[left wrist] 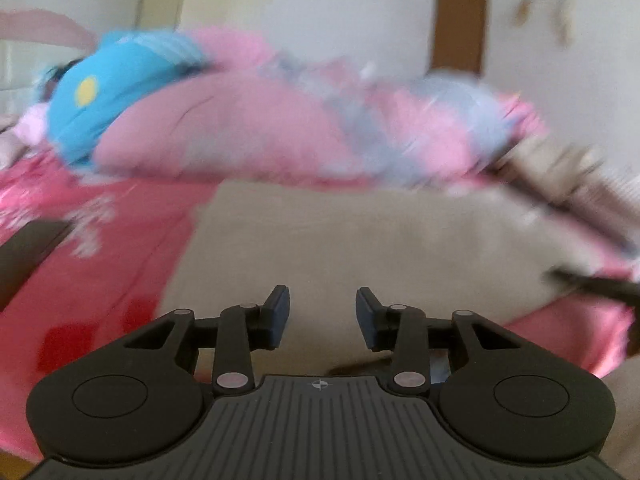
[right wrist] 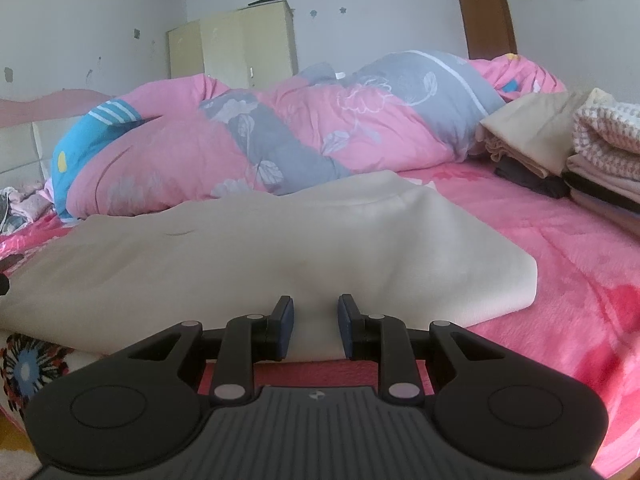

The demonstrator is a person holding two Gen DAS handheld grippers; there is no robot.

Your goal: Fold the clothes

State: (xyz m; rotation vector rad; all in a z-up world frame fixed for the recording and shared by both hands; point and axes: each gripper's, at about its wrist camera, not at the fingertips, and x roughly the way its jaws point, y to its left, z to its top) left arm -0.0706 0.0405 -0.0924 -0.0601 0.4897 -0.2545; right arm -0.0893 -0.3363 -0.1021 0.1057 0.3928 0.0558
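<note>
Cream garment [right wrist: 248, 256] lies flat on the pink bed [right wrist: 560, 264], on the near side of the rolled pink quilt [right wrist: 280, 128]. Its long axis runs left to right across my view, near hem toward me.

My right tool [right wrist: 314, 328] sits right at that near hem, jaws part-open with the cloth edge between them. I can't tell whether the pads actually pinch the fabric or only bracket it. It points slightly down, straight at the quilt over the garment.

My left tool [left wrist: 322, 318] is over the cream garment [left wrist: 360, 248] too, jaws apart, nothing between the pads, just cloth below. That view is motion-blurred, so the exact edge under it is unclear.

Key relation: the garment stretches away from both tools toward the quilt, so the fold likely goes from the near hem up toward the quilt side. The right tool looks nearer to a usable edge; the left seems to need to find the matching hem corner to its side.

A stack of folded clothes [right wrist: 600, 152] sits at the quilt's right end, well apart from the garment.
</note>
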